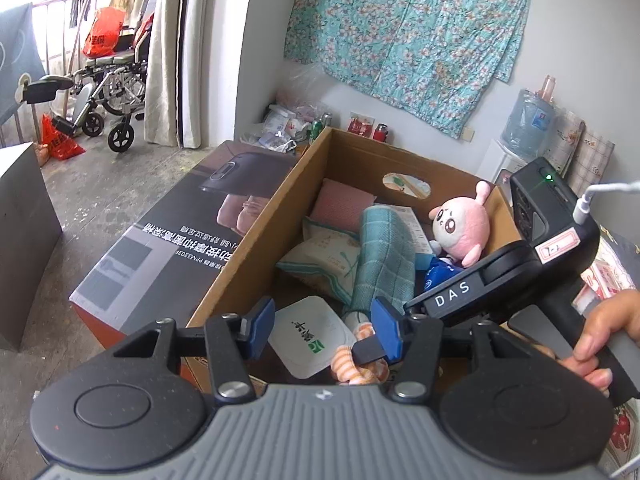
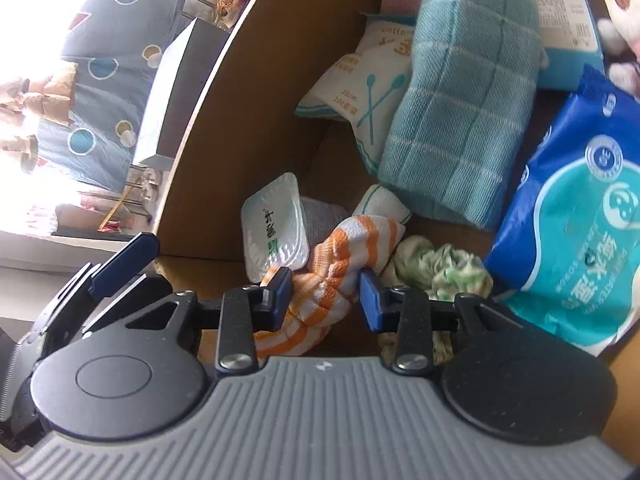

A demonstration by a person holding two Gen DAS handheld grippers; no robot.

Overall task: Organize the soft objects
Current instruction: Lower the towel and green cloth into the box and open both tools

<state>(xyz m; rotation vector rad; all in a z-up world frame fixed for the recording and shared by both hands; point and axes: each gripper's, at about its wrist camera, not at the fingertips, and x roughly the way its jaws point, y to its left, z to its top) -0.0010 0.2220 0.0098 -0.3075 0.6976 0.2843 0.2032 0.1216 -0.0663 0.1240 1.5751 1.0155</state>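
We are clamping our right gripper (image 2: pixel 325 300) on the orange-striped cloth (image 2: pixel 340 256) low in the cardboard box (image 1: pixel 256 248), a white tub (image 2: pixel 276 228) touching it at ten o'clock and the teal towel (image 2: pixel 460 96) lying at one o'clock. We are holding our left gripper (image 1: pixel 324 330) apart above the box, gripping nothing.

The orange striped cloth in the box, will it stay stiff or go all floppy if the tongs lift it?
Probably floppy: the orange striped cloth is bunched and twisted between the right tongs, whose pads pinch its folds. It looks light, like thin towelling. Loose ends may dangle and drag over the green rag beside it.
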